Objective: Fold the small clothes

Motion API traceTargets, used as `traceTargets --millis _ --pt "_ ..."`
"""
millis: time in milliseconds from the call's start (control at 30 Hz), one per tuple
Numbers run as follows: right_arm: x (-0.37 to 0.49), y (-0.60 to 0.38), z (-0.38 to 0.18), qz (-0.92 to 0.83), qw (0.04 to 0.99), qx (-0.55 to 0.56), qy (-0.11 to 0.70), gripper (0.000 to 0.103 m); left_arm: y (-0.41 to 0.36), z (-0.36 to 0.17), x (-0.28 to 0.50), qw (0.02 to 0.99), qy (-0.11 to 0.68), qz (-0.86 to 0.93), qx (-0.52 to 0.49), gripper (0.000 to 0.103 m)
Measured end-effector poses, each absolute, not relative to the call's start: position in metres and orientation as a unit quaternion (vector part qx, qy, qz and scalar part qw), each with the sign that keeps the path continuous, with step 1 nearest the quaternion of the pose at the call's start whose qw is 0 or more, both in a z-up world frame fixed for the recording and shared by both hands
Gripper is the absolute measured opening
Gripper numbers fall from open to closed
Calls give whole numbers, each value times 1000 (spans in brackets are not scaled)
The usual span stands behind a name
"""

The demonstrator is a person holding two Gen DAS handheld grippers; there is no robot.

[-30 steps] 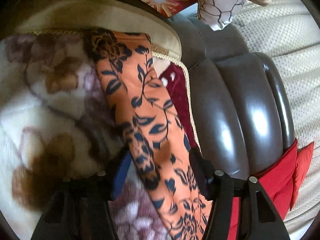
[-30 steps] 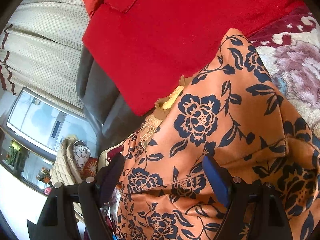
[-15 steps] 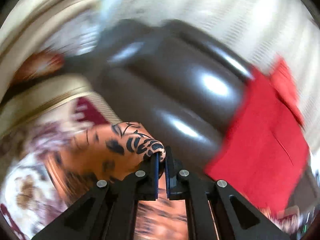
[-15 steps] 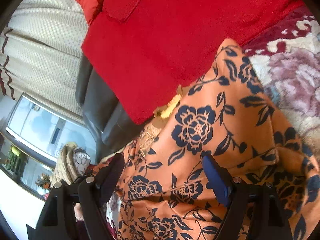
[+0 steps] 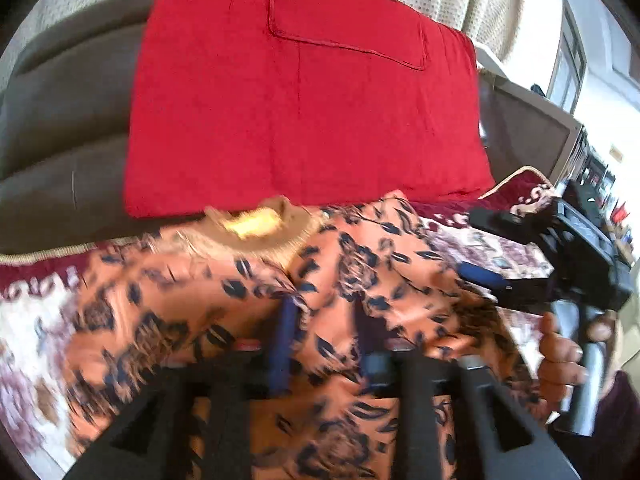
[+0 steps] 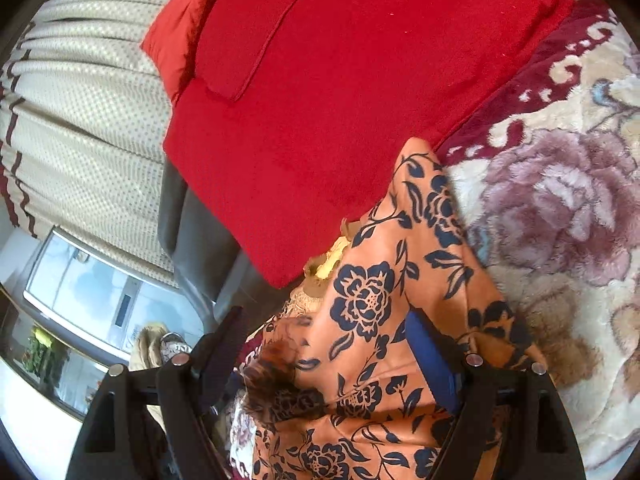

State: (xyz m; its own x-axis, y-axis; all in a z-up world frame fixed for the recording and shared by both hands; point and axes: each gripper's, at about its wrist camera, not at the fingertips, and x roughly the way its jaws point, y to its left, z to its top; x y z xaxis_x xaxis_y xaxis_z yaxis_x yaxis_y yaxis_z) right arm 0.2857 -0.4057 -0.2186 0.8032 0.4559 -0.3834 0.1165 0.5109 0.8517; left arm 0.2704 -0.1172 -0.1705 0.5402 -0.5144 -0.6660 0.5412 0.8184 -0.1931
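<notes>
An orange garment with dark blue flowers point(image 5: 360, 272) lies spread on a floral blanket point(image 5: 28, 320), its collar and yellow label point(image 5: 256, 222) against a red cushion point(image 5: 304, 92). My left gripper point(image 5: 324, 324) hovers low over the cloth, blurred. Its jaws are opening, and fabric shows in the gap, but the pads do not press on it. A hand point(image 5: 560, 360) holds my right gripper point(image 5: 472, 244) at the garment's right edge. In the right wrist view the right gripper point(image 6: 324, 352) stands wide open above the garment point(image 6: 372, 304), gripping nothing.
The red cushion point(image 6: 360, 80) leans on a brown leather sofa back point(image 5: 60, 120). The plush blanket point(image 6: 560, 220) covers the seat. A cream dotted curtain point(image 6: 80, 120) hangs behind, with a glass-fronted cabinet point(image 6: 88, 292) beyond the sofa's end.
My left gripper shut on a fold of the garment, swung it across toward the red cushion while rolling, and now has its jaws apart. The right gripper drifted slightly and stayed open.
</notes>
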Motion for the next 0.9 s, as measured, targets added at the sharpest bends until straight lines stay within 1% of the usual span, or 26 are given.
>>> traceTargets --millis 33,67,167,267,400,500,533,600,667,733,800,867,900 --pt "286 -406 -218 107 816 483 299 83 -112 -165 264 880 369 -299 6 68" --pt "287 -406 -218 109 815 483 302 83 -104 -158 262 887 359 -291 -2 71" --pt "291 -396 -216 120 815 472 314 83 -64 -143 261 909 331 -249 -39 72" --pt "294 -371 -206 129 837 418 329 83 -6 -143 266 930 318 -161 -87 72" --pt "294 -316 -185 152 882 277 349 83 56 -170 291 921 346 -74 -160 72" --pt "296 -265 -167 163 909 150 353 83 76 -197 307 909 377 -28 -178 72" --pt "298 -243 -159 176 913 107 352 83 80 -202 311 904 387 -19 -183 72" --pt "304 -213 -151 198 911 59 358 83 91 -214 318 891 410 -2 -196 72" --pt "309 -179 -145 222 904 6 365 83 100 -215 318 890 410 8 -200 72" --pt "311 -141 -149 233 896 -74 370 83 108 -214 317 892 405 19 -198 72" --pt "313 -120 -156 229 889 -132 374 77 116 -212 316 892 404 19 -200 72" --pt "319 -109 -166 219 880 -168 386 64 120 -215 316 890 411 15 -195 72" --pt "324 -106 -172 208 877 -181 394 63 120 -216 318 889 415 12 -194 72"
